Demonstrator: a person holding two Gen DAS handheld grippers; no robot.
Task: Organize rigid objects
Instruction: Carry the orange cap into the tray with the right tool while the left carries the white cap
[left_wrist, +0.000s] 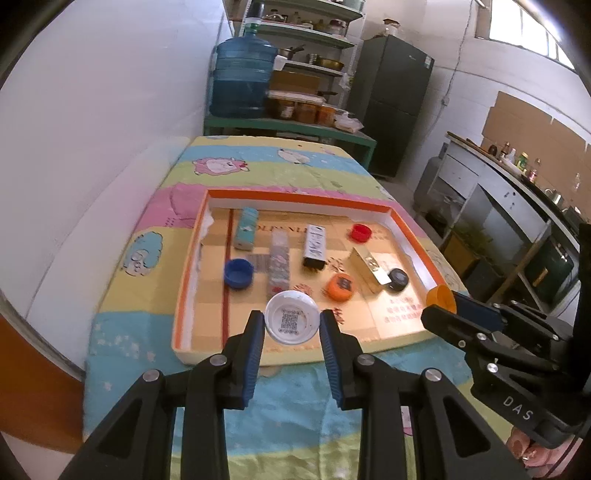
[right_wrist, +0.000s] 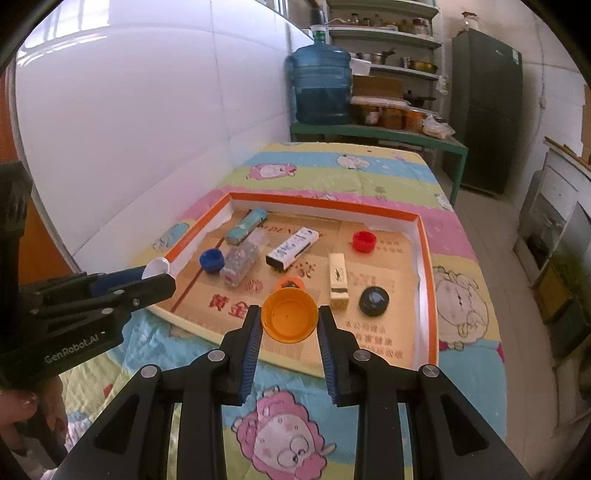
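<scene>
My left gripper (left_wrist: 291, 320) is shut on a white cap (left_wrist: 291, 322), held over the near edge of the orange-rimmed tray (left_wrist: 295, 195). My right gripper (right_wrist: 289, 316) is shut on an orange cap (right_wrist: 289, 314), also over the tray's near side. Each gripper shows in the other view: the right gripper (left_wrist: 439, 301) with the orange cap (left_wrist: 439, 295), the left gripper (right_wrist: 159, 275) with the white cap (right_wrist: 157, 266). In the tray lie a blue cap (left_wrist: 239, 272), a red cap (left_wrist: 360, 232), a second orange cap (left_wrist: 340, 286), a black cap (left_wrist: 398, 279) and several small boxes.
The tray sits on a cartoon-print cloth (right_wrist: 280, 435) over a table beside a white wall. The boxes are teal (left_wrist: 246, 228), clear (left_wrist: 279, 263), black-and-white (left_wrist: 314, 244) and gold (left_wrist: 369, 268). Behind stand a water jug (left_wrist: 242, 79), shelves and a dark fridge (left_wrist: 391, 99). A hand (right_wrist: 14, 410) holds the left gripper.
</scene>
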